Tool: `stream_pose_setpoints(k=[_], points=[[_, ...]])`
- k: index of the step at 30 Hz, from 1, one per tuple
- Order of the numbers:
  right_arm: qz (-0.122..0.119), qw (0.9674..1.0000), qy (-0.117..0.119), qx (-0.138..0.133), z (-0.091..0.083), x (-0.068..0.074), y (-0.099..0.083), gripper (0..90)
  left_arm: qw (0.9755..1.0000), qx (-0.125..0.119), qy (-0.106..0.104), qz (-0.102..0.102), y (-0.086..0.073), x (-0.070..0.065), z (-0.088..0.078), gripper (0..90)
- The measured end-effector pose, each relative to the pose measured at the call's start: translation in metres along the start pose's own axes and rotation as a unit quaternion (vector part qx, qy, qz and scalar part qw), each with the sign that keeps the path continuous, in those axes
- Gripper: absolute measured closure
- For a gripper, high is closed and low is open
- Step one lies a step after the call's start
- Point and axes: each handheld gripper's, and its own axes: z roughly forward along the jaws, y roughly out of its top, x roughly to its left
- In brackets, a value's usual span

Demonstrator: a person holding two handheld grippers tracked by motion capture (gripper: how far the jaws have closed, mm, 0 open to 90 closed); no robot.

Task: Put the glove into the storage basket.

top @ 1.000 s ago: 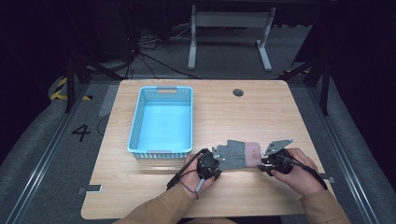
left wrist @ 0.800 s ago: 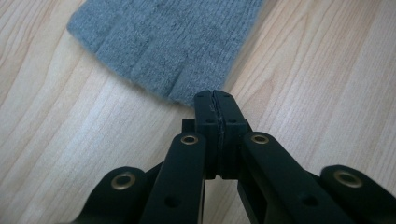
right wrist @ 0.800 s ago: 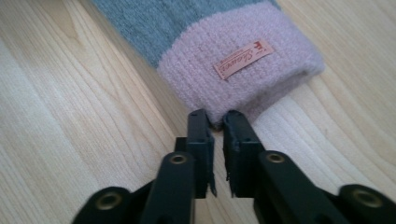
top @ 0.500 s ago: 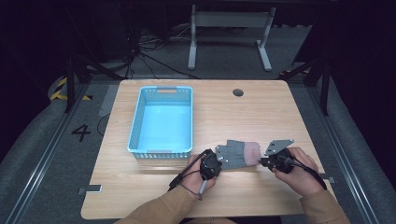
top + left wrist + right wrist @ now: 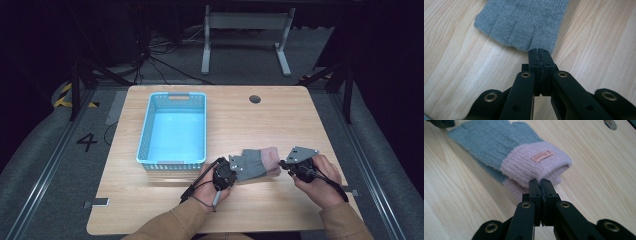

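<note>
My left gripper (image 5: 539, 51) pinches the glove (image 5: 257, 163) at its fingertip end; my right gripper (image 5: 541, 181) pinches its pink cuff (image 5: 536, 165).

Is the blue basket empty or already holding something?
Empty: the blue basket shows a bare floor; the gloves lie on the table beside it.

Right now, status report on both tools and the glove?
Left tool shut on glove fingertips. Right tool shut on pink cuff. Glove flat on table; blue basket alongside, nothing blocking.
</note>
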Motion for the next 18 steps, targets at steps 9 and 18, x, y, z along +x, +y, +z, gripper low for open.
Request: stream_pose_setpoints(k=[9,18], points=[[0.027,0.999,0.015,0.033,0.01,-0.002,-0.009,88.6,1.0,0.0,-0.003,-0.004,-0.002,0.003,-0.003,90.0],[0.052,0.9966,0.03,0.058,0.012,-0.005,-0.017,72.9,0.9998,-0.014,-0.005,-0.015,-0.002,0.006,-0.008,85.7]])
